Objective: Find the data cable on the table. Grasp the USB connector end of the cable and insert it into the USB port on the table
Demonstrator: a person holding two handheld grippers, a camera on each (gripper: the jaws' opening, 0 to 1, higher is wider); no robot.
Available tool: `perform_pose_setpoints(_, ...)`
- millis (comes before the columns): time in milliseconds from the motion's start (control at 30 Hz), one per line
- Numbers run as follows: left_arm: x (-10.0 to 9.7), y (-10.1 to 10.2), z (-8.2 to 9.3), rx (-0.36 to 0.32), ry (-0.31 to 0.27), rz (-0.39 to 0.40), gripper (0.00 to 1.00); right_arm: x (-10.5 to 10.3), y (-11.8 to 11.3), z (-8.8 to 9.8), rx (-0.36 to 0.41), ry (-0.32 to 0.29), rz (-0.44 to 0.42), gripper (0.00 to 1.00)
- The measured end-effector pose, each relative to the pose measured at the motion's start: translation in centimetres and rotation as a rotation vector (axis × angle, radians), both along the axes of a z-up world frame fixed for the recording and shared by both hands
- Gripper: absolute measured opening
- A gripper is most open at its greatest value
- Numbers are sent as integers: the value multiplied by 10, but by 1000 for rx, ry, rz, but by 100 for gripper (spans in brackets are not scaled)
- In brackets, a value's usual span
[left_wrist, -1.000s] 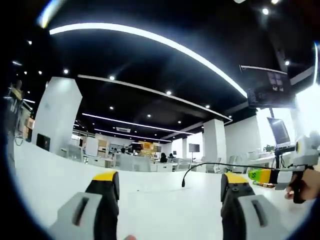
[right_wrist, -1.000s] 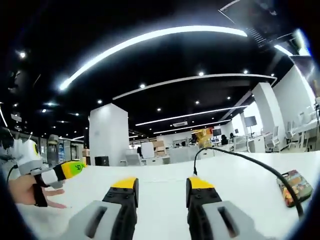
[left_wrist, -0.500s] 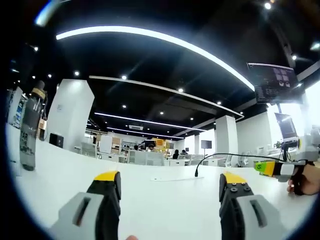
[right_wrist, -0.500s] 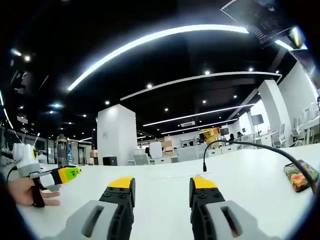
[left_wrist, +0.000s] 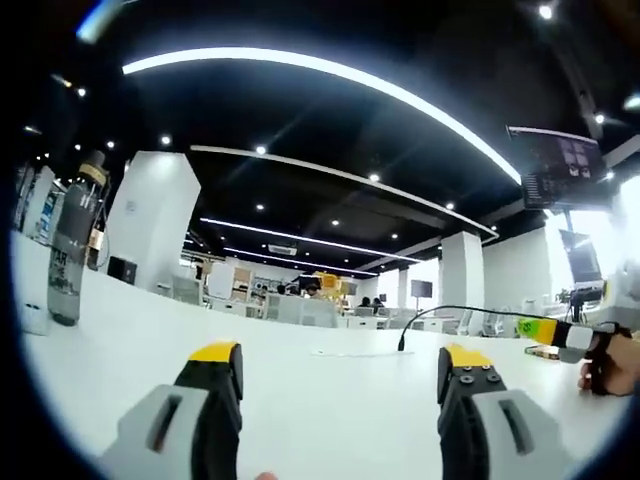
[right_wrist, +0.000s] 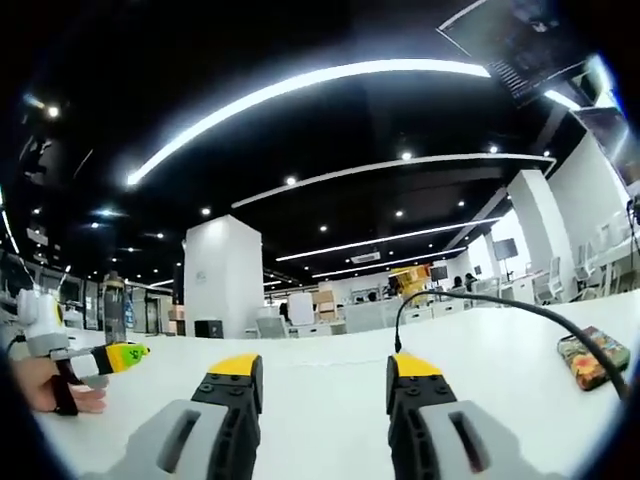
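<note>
My left claw (left_wrist: pixel 340 357) hangs wide open over the white table (left_wrist: pixel 130 330), nothing between its jaws; my right claw (right_wrist: pixel 325 366) is open as well, jaws apart and empty, low over the same top; the black cable (right_wrist: pixel 520 308) arches up off the table ahead of my right claw, its free end pointing down just beyond the right jaw, the rest running off to the right past a small colourful packet (right_wrist: pixel 592 355); in the left gripper view the cable shows far ahead, to the right; a bottle (left_wrist: pixel 72 245) stands upright at the left.
</note>
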State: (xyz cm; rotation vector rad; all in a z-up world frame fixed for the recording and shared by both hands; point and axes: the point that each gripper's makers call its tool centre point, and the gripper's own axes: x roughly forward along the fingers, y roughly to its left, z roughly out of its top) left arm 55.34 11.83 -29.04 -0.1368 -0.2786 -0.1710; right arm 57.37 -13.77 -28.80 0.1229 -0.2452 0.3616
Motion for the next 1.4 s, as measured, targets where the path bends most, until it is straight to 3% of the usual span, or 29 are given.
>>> perform_pose_setpoints(300, 0, -3, -1, 20, 4, -3, 79, -6, -5, 12, 33, -80, 3, 47)
perform_pose_setpoints(533, 1, -2, -2, 9, 12, -4, 79, -5, -15, 10, 84, -60, -9, 47)
perform_pose_setpoints(733, 0, -9, -2, 51, 7, -14, 79, -7, -19, 12, 114, -61, -8, 47)
perform_pose_setpoints(1033, 1, -8, -4, 32, 23, -19, 80, -5, -1, 9, 25, -59, 39, 50)
perform_pose_setpoints(1400, 2, -5, -6, 6, 35, -29, 80, -5, -1, 8, 39, -53, 43, 50)
